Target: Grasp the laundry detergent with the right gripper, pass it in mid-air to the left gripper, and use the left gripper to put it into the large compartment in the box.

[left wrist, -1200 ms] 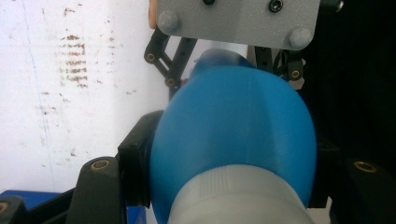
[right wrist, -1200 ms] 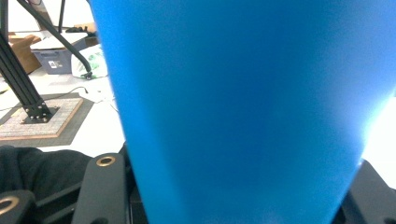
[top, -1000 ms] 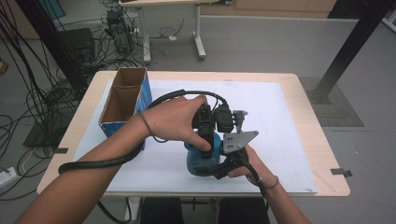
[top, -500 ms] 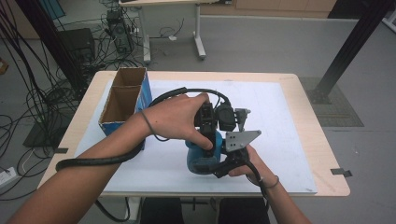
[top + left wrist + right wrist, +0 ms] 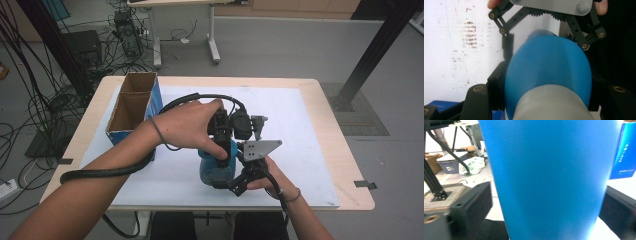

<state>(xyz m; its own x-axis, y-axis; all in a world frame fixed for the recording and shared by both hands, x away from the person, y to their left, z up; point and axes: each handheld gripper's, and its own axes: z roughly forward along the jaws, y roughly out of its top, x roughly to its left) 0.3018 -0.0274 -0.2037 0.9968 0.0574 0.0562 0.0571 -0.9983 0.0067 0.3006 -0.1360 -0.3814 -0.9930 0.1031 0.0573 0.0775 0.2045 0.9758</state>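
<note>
While the left gripper (image 5: 222,150) clamps it, the blue bottle (image 5: 216,167) stands between the right gripper's (image 5: 239,182) just-opened jaws.

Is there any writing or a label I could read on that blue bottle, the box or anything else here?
Blue box: a few lines of small white print on its side in the right gripper view, too blurred to read.
Blue bottle: plain, no writing on the sides that show.
Cardboard box, seen from above: no print shows.
White sheet: only brownish smudges, no words.

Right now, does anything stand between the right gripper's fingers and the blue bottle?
Nothing visible does. The right gripper has just been opening its fingers, and the blue bottle stands directly between them.
</note>
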